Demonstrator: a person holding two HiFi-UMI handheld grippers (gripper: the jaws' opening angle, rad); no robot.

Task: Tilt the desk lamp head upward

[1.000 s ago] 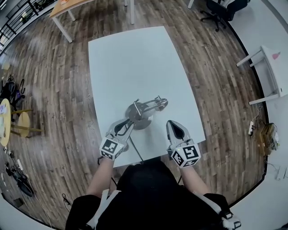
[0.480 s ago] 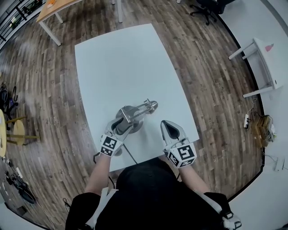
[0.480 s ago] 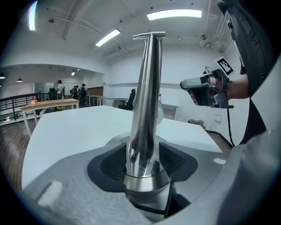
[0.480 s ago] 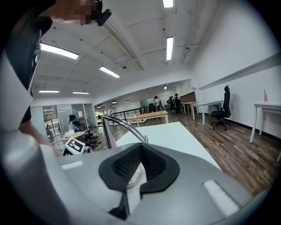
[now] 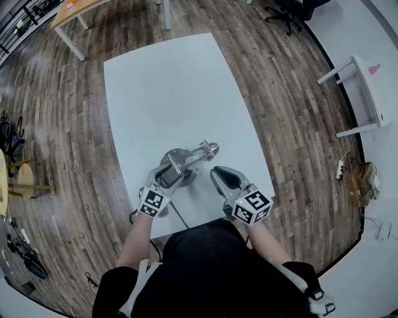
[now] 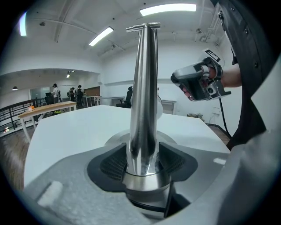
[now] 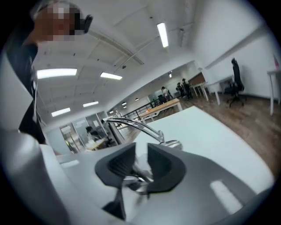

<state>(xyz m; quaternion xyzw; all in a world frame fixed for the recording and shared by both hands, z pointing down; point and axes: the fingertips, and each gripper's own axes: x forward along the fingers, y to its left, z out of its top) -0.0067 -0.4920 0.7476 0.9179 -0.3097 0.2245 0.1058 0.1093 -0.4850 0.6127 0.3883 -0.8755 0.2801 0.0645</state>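
Note:
A silver desk lamp stands on the white table (image 5: 168, 87): round base (image 5: 185, 166), upright pole (image 6: 142, 88), thin arm (image 7: 136, 125) sloping down to a small head (image 5: 211, 148). My left gripper (image 5: 169, 174) is low at the pole's foot, and its jaws have just been opening. The pole stands between the wide-spread pads (image 6: 115, 163), which I cannot see pressing on it. My right gripper (image 5: 219, 174) hovers just right of the base, below the head. Its jaws have just been opening to a narrow gap with nothing between them (image 7: 141, 160). The left gripper view also shows the right gripper (image 6: 197, 83).
The lamp's dark cord (image 5: 181, 215) runs off the table's near edge. Wooden floor surrounds the table. A white side table (image 5: 367, 74) is at the right, an office chair (image 5: 283, 9) at the top, a wooden table (image 5: 71, 15) at the top left. People stand far off.
My left gripper has sunk to the lamp's pole and its jaws have spread around it. My right gripper has shifted left toward the lamp.

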